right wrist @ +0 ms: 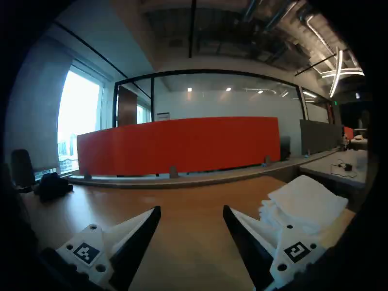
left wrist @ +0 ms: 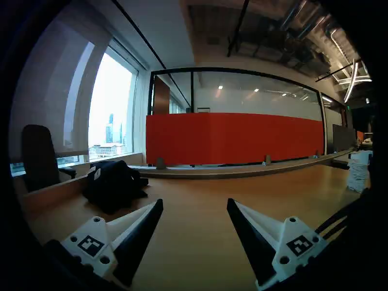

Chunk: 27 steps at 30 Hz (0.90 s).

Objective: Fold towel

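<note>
Wooden desk; left gripper, jaws apart, near black bundle; right gripper, jaws apart, beside white towels.

No real words or numbers can be made out anywhere, tbh. Black-and-white square markers are stuck on the left gripper and the right gripper, but no letters are carried. A small wall sign, far ahead of the right gripper, is too blurred to be read.
</note>
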Motion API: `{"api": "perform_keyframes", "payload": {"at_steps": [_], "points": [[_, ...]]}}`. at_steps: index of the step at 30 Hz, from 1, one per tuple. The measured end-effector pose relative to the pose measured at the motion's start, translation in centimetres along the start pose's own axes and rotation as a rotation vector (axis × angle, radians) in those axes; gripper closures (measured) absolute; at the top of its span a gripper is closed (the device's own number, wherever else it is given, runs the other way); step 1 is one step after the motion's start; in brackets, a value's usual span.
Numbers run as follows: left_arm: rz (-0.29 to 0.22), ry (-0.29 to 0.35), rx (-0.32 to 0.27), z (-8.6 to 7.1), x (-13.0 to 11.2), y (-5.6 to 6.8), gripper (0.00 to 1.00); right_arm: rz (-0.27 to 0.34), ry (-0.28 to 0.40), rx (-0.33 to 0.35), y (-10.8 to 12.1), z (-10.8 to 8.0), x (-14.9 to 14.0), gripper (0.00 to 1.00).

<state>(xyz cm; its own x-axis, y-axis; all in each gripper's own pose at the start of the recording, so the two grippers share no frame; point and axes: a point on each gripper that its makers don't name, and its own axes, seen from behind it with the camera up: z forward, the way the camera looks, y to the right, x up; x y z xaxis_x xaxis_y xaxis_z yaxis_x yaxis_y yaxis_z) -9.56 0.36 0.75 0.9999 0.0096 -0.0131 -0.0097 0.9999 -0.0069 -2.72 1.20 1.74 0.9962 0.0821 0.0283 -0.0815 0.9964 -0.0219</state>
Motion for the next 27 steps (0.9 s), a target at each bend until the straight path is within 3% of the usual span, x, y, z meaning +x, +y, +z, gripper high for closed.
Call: {"api": "perform_keyframes", "payload": {"at_steps": [6, 27], "points": [[0.000, 0.000, 0.000, 0.0, -0.1, 0.1, 0.02, -0.035, 0.005, 0.008, 0.3, -0.2, -0.9, 0.01], [0.000, 0.001, 0.000, 0.1, -0.3, 0.1, 0.02, -0.065, 0.014, 0.028, -0.5, -0.9, -2.1, 0.01]]}}
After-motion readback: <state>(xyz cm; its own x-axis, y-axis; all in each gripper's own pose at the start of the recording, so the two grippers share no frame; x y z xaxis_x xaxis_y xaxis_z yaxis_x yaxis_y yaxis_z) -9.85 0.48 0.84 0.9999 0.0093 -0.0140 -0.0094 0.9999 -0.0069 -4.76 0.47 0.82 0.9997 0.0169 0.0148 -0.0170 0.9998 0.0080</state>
